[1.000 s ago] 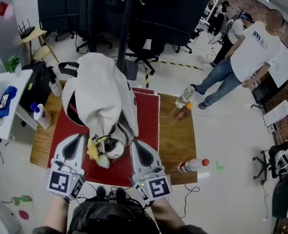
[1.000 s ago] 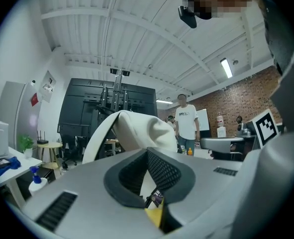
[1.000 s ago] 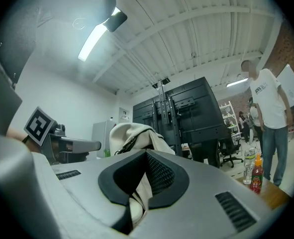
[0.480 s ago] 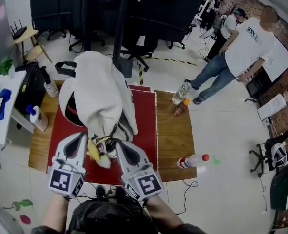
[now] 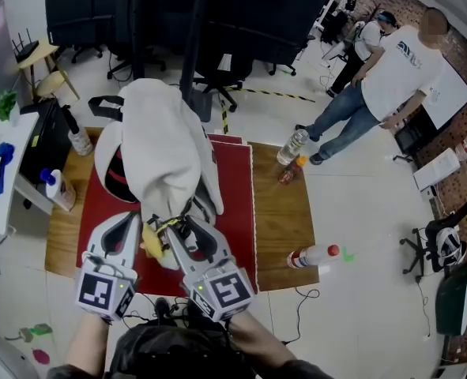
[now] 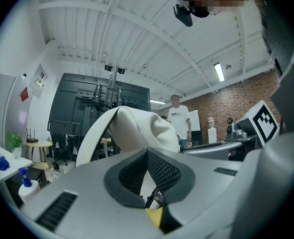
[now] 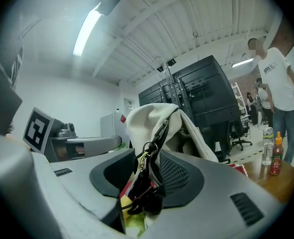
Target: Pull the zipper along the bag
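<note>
While the white bag (image 5: pixel 158 148) stands humped on the red mat (image 5: pixel 235 204) at centre left of the head view, I have both grippers at its near, lower end. The left gripper (image 5: pixel 130 226) sits at lower left with its jaws closed together. In its own view (image 6: pixel 148 158) only a thin dark cord and a yellow scrap (image 6: pixel 155 215) show at the seam between them, and I cannot tell whether they are pinched. The bag (image 6: pixel 137 128) rises just behind that seam.

The right gripper (image 5: pixel 187 231) is just beside it, toward the centre, and its jaws have just been opening. In the right gripper view (image 7: pixel 147 156) they stand wide. The zipper pull (image 7: pixel 146 151), with its ring and a black dangling cluster, hangs between them, and neither pad is pressing on it. The zip track climbs from there up the bag (image 7: pixel 151 118).

The mat lies on a wooden table (image 5: pixel 284 219). A clear bottle (image 5: pixel 295 147) stands at its far right corner and another bottle (image 5: pixel 312 257) lies on the near right edge. A person (image 5: pixel 383 77) stands at upper right.
</note>
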### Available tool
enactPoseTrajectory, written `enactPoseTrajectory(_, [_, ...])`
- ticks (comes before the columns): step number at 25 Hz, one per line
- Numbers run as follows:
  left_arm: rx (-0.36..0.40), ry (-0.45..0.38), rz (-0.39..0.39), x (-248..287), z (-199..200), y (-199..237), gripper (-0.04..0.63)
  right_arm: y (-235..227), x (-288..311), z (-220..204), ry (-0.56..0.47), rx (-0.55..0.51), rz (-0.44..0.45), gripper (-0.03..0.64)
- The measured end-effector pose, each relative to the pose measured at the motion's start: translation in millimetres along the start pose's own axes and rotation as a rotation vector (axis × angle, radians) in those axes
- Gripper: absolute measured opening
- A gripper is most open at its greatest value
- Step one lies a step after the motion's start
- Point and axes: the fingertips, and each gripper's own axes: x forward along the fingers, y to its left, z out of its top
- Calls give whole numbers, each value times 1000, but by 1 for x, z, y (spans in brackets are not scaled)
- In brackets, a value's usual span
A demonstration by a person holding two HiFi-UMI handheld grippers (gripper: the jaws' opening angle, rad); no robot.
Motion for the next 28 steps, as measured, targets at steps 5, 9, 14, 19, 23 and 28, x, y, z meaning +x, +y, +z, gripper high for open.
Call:
enactPoseTrajectory(5, [-2, -9, -6, 0, -2, 6, 32, -4, 13, 1, 13, 1, -96, 152])
enactPoseTrajectory(9, [-4, -12, -17, 1, -1, 5, 32, -11, 17, 1, 22, 7, -158, 153])
enactPoseTrajectory(14, [-8, -9, -25, 4, -2, 8, 32, -11, 24, -2, 32, 12, -169, 153])
enactPoseTrajectory(19, [-14, -6, -19, 5, -2, 10, 32, -10, 22, -1, 29, -16, -168, 112])
enactPoseTrajectory(23, [-16, -5, -16, 5, -3, 10, 32, -8, 17, 0, 25, -22, -153, 106])
enactPoseTrajectory(28, [-15, -12, -15, 5, -1, 7, 32, -4, 11, 4, 4, -40, -122, 98])
